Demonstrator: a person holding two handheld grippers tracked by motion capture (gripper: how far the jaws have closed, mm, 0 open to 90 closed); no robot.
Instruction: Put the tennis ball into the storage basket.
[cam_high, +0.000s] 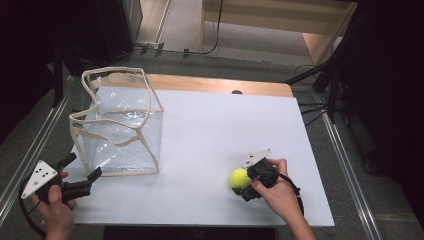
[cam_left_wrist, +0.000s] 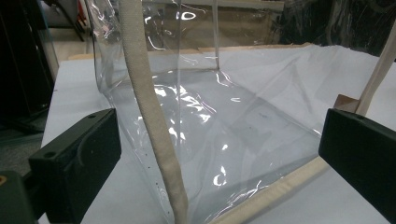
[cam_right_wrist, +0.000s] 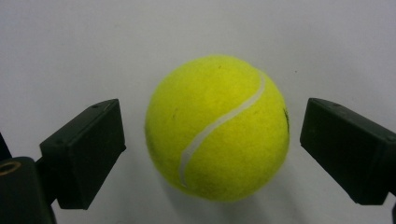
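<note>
- Right gripper (cam_right_wrist: 212, 140) — jaws spread, one either side of the ball (cam_right_wrist: 217, 128), small gaps both sides, pads not touching yet.
- Ball sits on the white table (cam_high: 210, 150), at about 4 o'clock of the board in the high view, near the front edge; right hand (cam_high: 277, 192) comes in from 5 o'clock behind it.
- Step in hand, as I judge it: grasp the ball. Do it well — keep the jaws level with the ball's widest part, centre it so both pads land together, then close. One pad arriving first would likely roll it away.
- Grip firm but not crushing; felt gives some friction, roundness lets it squirt out.
- Left gripper (cam_left_wrist: 219, 154) — jaws spread wide, nothing pinched; the bag (cam_left_wrist: 196, 116) corner with its beige strap (cam_left_wrist: 149, 107) stands between them, untouched.
- Bag is clear, open-topped, at 9–10 o'clock of the table, well apart from the ball.
- Left hand (cam_high: 55, 202) could likely steady the rim, which sags, so the ball drops in cleanly.
</note>
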